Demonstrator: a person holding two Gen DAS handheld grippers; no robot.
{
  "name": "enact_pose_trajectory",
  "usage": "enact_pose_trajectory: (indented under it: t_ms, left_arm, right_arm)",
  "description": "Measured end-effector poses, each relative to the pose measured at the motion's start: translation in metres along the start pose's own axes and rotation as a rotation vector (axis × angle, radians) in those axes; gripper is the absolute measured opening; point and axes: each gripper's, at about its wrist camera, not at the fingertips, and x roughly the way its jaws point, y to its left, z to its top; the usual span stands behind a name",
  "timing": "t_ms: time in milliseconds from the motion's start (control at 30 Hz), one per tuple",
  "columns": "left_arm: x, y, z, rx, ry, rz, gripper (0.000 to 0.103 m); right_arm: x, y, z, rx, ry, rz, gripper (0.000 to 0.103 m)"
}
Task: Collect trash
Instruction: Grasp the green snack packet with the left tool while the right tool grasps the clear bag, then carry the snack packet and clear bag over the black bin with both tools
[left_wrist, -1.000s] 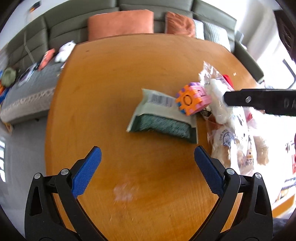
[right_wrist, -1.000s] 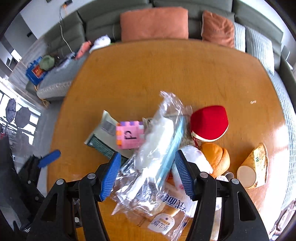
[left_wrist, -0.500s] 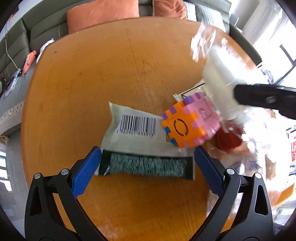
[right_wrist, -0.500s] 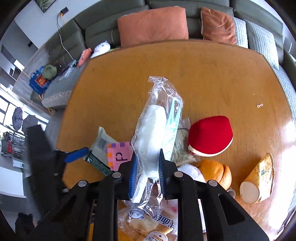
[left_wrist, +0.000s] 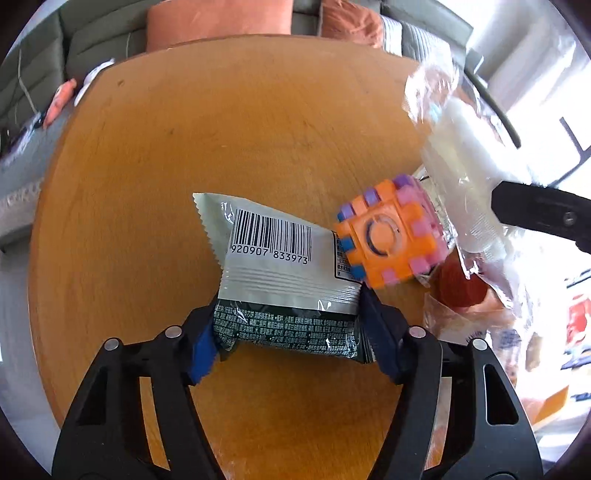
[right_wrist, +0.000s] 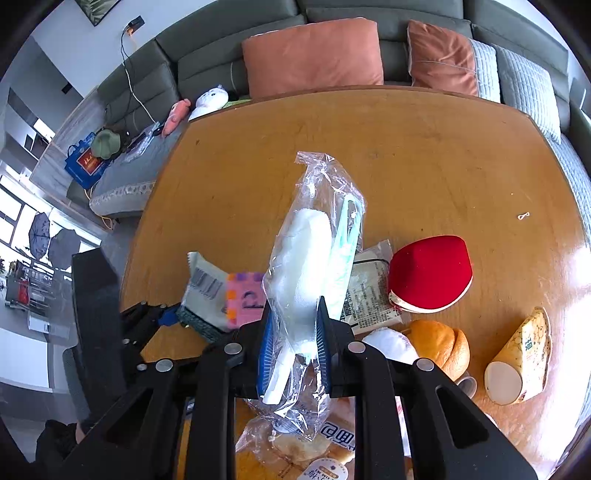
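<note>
While left claw (left_wrist: 288, 336) closes on snack packet (left_wrist: 284, 273) | right claw (right_wrist: 293, 347) clamps clear bag (right_wrist: 314, 258)

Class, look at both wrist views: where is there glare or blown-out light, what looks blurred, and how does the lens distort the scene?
Left wrist view: window light blows out the right edge; the clear plastic bag is smeared. Right wrist view: glare on the table at right, the left tool is blurred. Both: fisheye bends the table edge, corners dark.

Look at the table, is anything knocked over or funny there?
Yes. A paper cup lies tipped on its side near the table's right edge. A toy cube sits partly on the snack wrapper among the trash.
</note>
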Motion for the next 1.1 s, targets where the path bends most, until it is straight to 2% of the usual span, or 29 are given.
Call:
enact_pose_trajectory:
  t_ms: [133, 167, 233, 333, 667, 833, 1100]
  left_arm:
    - [-0.024, 0.005, -0.015, 0.004, -0.036, 0.043, 0.064]
    - [-0.029, 0.001, -0.017, 0.016, -0.047, 0.083, 0.064]
    - [-0.041, -0.009, -0.027, 0.127, -0.084, 0.249, 0.064]
    - [-0.056, -0.005, -0.034, 0.106, -0.093, 0.183, 0.064]
    - [-0.088, 0.006, -0.053, 0.056, -0.143, 0.201, 0.064]
    - [-0.103, 0.035, -0.064, 0.008, -0.156, 0.218, 0.064]
    - [-0.129, 0.093, -0.106, -0.108, -0.167, 0.266, 0.064]
  right_arm:
    - [-0.007, 0.009, -0.002, -0.009, -0.011, 0.006, 0.022]
    - [-0.009, 0.012, -0.004, -0.012, -0.014, 0.008, 0.022]
    - [-0.013, 0.020, -0.008, -0.023, -0.018, 0.013, 0.022]
    - [-0.018, 0.031, -0.012, -0.040, -0.022, 0.025, 0.022]
    - [-0.029, 0.075, -0.024, -0.120, -0.033, 0.049, 0.022]
    - [-0.026, 0.114, -0.034, -0.173, -0.026, 0.063, 0.022]
    - [-0.009, 0.192, -0.049, -0.283, 0.010, 0.099, 0.022]
